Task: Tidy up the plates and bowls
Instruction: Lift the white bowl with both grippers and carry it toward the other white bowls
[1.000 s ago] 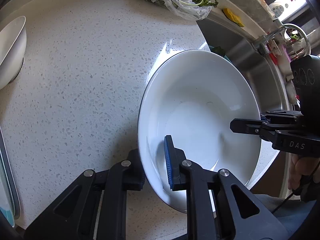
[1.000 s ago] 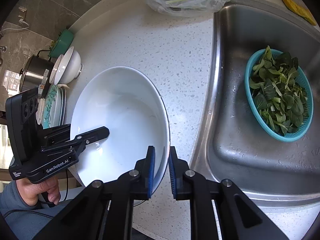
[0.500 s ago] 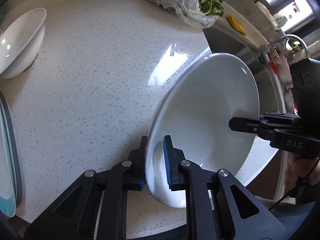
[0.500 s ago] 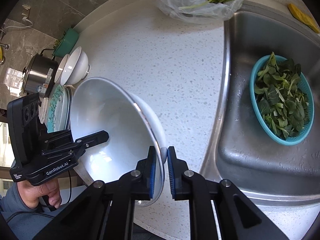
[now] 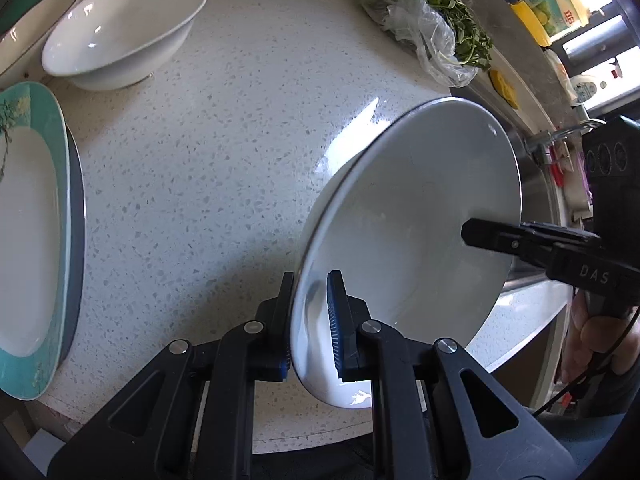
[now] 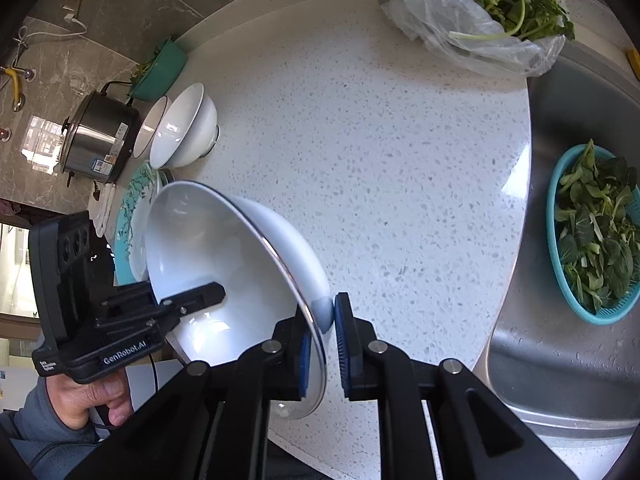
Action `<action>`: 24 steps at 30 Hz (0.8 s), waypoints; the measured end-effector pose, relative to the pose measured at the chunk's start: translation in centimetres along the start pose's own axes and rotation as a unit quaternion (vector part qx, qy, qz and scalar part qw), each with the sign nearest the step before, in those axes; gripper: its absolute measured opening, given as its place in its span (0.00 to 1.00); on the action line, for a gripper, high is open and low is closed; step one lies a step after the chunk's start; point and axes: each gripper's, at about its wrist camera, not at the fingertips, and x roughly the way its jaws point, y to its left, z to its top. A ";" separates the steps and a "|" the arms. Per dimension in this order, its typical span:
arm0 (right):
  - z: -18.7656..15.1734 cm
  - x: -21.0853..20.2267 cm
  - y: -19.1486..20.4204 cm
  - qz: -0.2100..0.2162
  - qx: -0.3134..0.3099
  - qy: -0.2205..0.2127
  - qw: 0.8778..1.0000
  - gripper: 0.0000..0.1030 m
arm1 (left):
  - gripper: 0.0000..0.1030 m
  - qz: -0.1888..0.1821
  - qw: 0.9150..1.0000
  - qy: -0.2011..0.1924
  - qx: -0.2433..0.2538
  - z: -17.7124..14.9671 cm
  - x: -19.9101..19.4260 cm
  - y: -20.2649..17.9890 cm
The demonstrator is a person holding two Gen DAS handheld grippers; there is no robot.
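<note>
Teal-rimmed plate (image 5: 32,240) and small white bowl (image 5: 120,32) at table (image 5: 220,140) left. Left claw (image 5: 310,312) pinches big white bowl (image 5: 420,240) rim, bowl tilted above table; right claw (image 6: 322,340) pinches opposite rim. Sink (image 6: 560,340) far right.

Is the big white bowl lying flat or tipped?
Tipped: the big white bowl stands almost on edge, both grippers' jaws clamped on its rim.

white bowl (image 6: 224,264) tilted, both grippers pinching rim
</note>
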 end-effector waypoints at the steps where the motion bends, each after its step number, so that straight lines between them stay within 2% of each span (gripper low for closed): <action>1: 0.1 -0.1 0.0 0.001 0.003 -0.001 1.000 0.13 | 0.13 -0.002 1.000 0.003 0.000 -0.1 0.1 0.0; 11: 0.1 -1.3 -0.7 0.000 0.021 0.008 1.000 0.14 | 0.13 -0.030 0.999 0.037 -0.001 0.5 0.0 -0.9; 15: -0.4 -1.8 -2.1 0.007 0.048 0.018 0.999 0.14 | 0.13 -0.043 0.997 0.056 0.001 0.3 0.7 -2.0; 19: -1.1 -2.1 -2.4 0.012 0.053 0.048 0.997 0.15 | 0.13 -0.049 0.996 0.079 0.005 -0.2 1.1 -2.7; 24: -0.9 -1.3 -2.6 0.035 0.062 0.085 0.994 0.15 | 0.13 -0.050 0.994 0.094 -0.014 -0.1 0.5 -1.8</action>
